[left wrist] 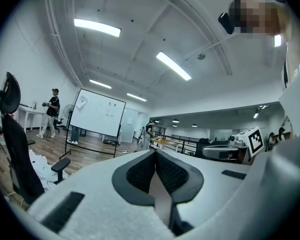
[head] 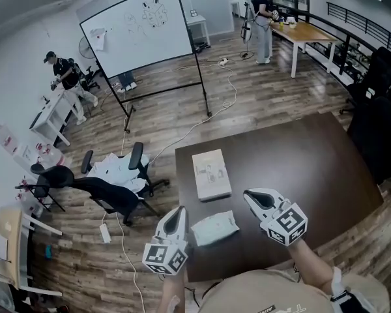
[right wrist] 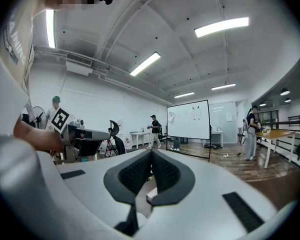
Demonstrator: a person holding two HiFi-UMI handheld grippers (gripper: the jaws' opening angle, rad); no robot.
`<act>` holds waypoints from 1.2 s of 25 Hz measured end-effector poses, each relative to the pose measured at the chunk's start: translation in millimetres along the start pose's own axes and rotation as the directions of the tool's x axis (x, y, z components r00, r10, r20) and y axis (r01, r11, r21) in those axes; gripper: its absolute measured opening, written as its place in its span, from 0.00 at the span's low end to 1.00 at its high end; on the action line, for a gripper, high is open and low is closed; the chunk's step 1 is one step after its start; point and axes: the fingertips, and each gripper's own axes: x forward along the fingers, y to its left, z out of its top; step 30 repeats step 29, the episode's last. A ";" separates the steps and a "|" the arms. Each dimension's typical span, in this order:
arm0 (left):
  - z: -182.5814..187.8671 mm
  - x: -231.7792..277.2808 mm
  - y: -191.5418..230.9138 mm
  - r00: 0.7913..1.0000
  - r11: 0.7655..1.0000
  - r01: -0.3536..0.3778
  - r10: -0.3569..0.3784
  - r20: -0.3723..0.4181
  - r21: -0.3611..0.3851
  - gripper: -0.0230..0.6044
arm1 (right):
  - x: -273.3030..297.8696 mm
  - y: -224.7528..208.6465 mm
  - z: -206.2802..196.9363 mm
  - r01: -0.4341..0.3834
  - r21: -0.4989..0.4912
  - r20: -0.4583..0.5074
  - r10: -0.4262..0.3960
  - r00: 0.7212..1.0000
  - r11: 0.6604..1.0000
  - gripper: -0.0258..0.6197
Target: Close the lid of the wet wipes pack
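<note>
The wet wipes pack [head: 214, 228] is a pale, crumpled soft pack lying on the dark brown table [head: 300, 155] near its front edge. I cannot make out how its lid stands. My left gripper [head: 178, 212] is held just left of the pack, above the table's corner, jaws shut and empty. My right gripper [head: 251, 195] hovers just right of the pack, also shut on nothing. In the left gripper view the left gripper [left wrist: 155, 152] points up at the room. In the right gripper view the right gripper [right wrist: 151, 153] does the same. Neither gripper view shows the pack.
A flat white box [head: 211, 173] lies on the table just beyond the pack. A black office chair draped with white cloth [head: 117, 178] stands left of the table. Black chairs [head: 381, 122] are at the right edge. A whiteboard [head: 140, 28] and people stand far back.
</note>
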 end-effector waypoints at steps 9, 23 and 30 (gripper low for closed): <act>-9.7 3.8 -3.1 1.000 1.000 0.016 -0.016 -0.017 0.006 0.05 | 0.7 2.6 -9.2 -0.002 0.002 -0.009 0.002 1.000 1.000 0.06; -20.5 7.8 -7.9 0.998 0.999 0.030 -0.031 -0.045 -0.020 0.05 | -7.1 2.1 -20.9 -0.008 0.034 -0.034 0.010 0.999 0.999 0.06; -19.5 3.8 -5.6 0.999 1.000 0.019 -0.020 -0.045 -0.014 0.05 | -4.9 8.3 -19.7 -0.023 0.017 -0.026 0.024 0.999 1.000 0.06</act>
